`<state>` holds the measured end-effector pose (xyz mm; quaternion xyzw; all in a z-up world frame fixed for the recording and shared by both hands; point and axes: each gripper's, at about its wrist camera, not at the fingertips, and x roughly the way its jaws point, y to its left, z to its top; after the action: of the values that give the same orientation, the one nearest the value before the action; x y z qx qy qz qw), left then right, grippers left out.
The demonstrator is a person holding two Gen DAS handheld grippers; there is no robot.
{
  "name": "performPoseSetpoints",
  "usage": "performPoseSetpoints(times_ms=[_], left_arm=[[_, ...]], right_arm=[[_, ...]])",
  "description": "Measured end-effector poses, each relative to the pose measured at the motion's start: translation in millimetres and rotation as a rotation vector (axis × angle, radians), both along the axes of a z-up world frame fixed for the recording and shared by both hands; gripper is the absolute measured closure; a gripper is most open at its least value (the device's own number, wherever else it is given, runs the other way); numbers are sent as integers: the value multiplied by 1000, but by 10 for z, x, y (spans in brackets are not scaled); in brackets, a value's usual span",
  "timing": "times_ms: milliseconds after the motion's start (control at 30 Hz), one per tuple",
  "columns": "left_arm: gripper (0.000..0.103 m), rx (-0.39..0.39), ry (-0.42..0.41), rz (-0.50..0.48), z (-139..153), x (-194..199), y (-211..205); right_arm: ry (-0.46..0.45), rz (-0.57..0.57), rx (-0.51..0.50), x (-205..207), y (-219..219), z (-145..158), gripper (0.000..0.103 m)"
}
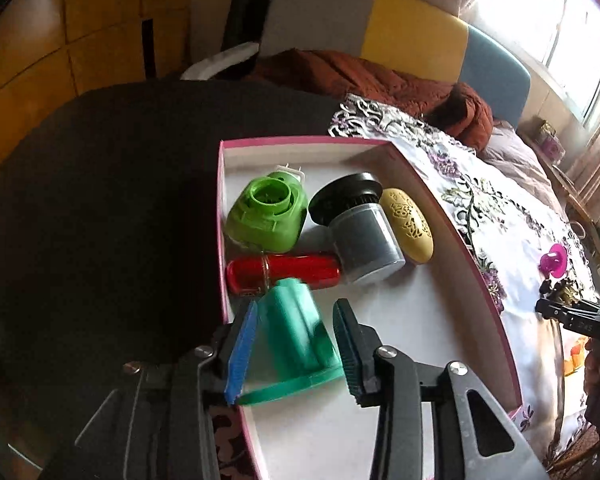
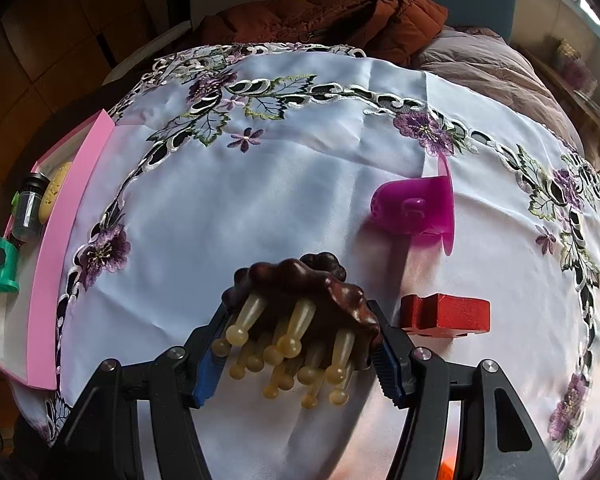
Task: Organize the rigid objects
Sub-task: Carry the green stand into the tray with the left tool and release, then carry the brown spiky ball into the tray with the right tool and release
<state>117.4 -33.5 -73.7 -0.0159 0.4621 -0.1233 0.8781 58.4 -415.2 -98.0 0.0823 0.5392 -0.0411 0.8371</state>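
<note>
The teal holder (image 1: pixel 296 340) lies in the pink box (image 1: pixel 460 240) between the left tool's (image 1: pixel 296 354) released jaws, just beside the red cylinder (image 1: pixel 284 272). The right tool (image 2: pixel 300 344) is clenched on the brown massager (image 2: pixel 308 300), over the embroidered cloth (image 2: pixel 260 184), near the red block (image 2: pixel 446 314).

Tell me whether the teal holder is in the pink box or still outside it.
In the box. The teal holder lies tipped on the white floor of the pink box, by the red tube, between the left gripper's spread jaws.
</note>
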Motion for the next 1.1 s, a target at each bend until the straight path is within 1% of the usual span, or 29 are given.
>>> performPoseSetpoints(times_ms=[133, 300, 500, 767, 900, 1100], left_arm=[[63, 51, -35, 23, 32, -69, 13], [63, 81, -74, 37, 117, -207, -20], [63, 76, -102, 23, 245, -383, -94], [63, 72, -123, 13, 357, -504, -139], [63, 74, -129, 10, 380, -526, -142], [63, 68, -129, 15, 389, -547, -118]], right_arm=[[1, 1, -2, 3, 0, -2, 39], [3, -3, 0, -1, 0, -1, 39], [-1, -18, 18, -15, -21, 9, 39], [-23, -27, 25, -41, -24, 50, 39], [-26, -33, 15, -45, -41, 60, 39], [-36, -3, -44, -42, 23, 66, 40]])
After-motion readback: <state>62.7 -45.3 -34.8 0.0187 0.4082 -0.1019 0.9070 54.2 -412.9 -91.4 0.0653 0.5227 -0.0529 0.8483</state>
